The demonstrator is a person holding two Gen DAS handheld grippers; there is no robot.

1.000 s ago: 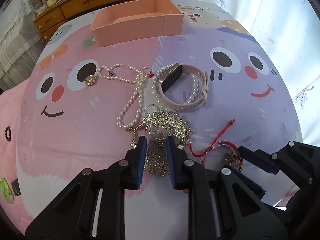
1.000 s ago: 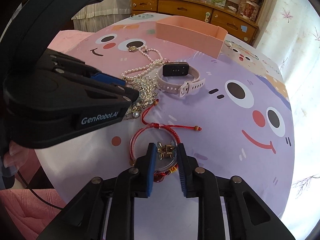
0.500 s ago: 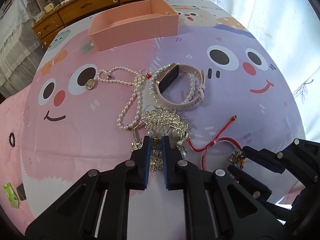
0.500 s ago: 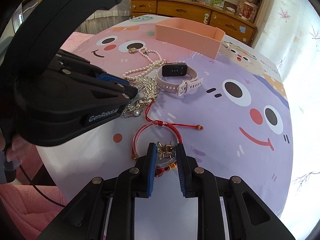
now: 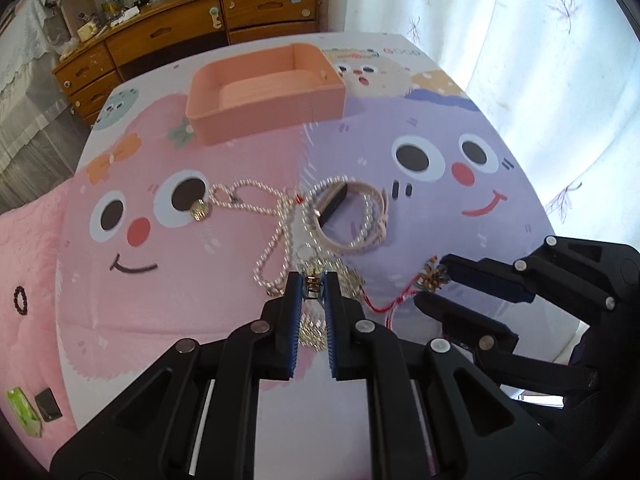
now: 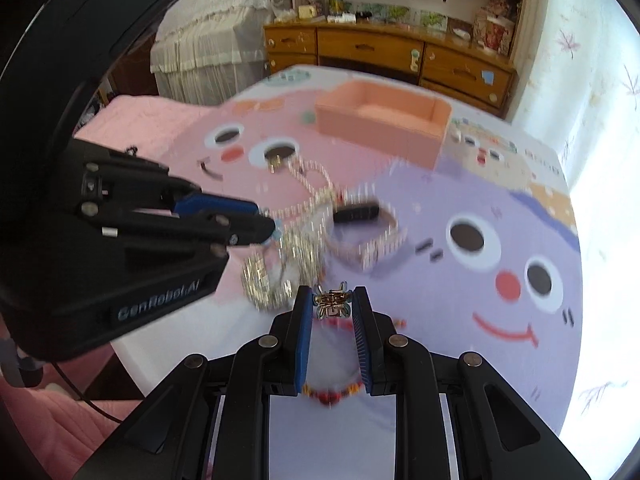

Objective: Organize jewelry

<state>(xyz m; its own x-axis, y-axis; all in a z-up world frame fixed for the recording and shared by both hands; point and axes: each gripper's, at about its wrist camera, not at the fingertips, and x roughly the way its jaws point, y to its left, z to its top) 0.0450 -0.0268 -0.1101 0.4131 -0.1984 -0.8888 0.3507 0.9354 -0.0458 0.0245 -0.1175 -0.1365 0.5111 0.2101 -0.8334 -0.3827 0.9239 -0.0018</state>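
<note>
The left tongs are closing narrowly on the silver rhinestone hair comb, which is sitting pinched between the blue pads at their tips, its lower part hanging between the fingers; whether the comb is fully clear of the table cannot be told from the left wrist view. The right tongs are clamping the gold charm of the red cord bracelet, with the beaded loop trailing down between the fingers toward the camera. The pink storage tray is lying straight ahead of both tongs at the far side of the table, its long axis running across the line of approach and its open top facing up. The pearl necklace and the pink-strapped smartwatch are resting on the table between the tongs and the tray, directly under the path. The left tongs are sitting slightly nearer the tray's left end, the right tongs nearer its right end. The coming move is judged to be a forward carry over the near wall, and it is calling for enough height that the hanging comb and the dangling bracelet loop are not snagging the pearls. The right wrist view is motion-blurred, so fine contact there cannot be confirmed.
</note>
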